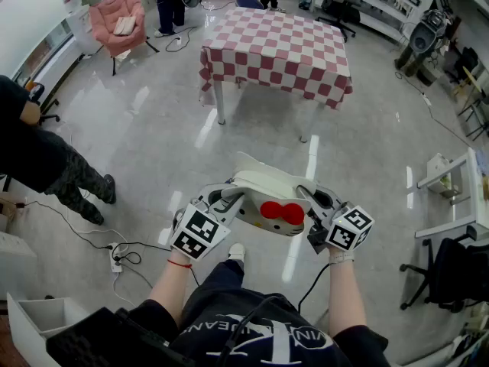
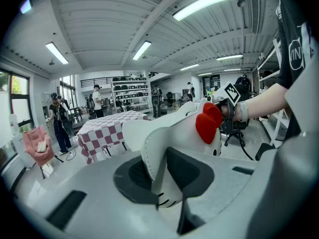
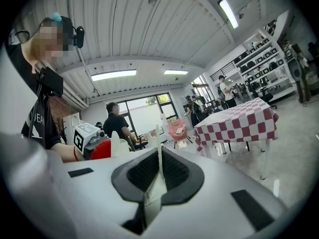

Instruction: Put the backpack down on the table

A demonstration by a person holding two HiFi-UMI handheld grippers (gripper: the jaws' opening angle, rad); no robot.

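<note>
I hold a white cat-face backpack (image 1: 267, 197) with a red bow (image 1: 282, 212) in the air between both grippers, well short of the table. My left gripper (image 1: 221, 202) is shut on its left edge, where the white fabric (image 2: 155, 153) is pinched between the pads. At the other side my right gripper (image 1: 317, 212) is shut on a thin white edge (image 3: 158, 168) of the backpack. The table (image 1: 276, 48), covered with a red-and-white checked cloth, stands farther ahead across the floor.
A pink armchair (image 1: 118, 21) stands at the far left. One person (image 1: 46, 163) stands at the left, others behind the table. A power strip with cables (image 1: 116, 257) lies on the floor at my left. Shelving and an office chair (image 1: 447, 277) are at the right.
</note>
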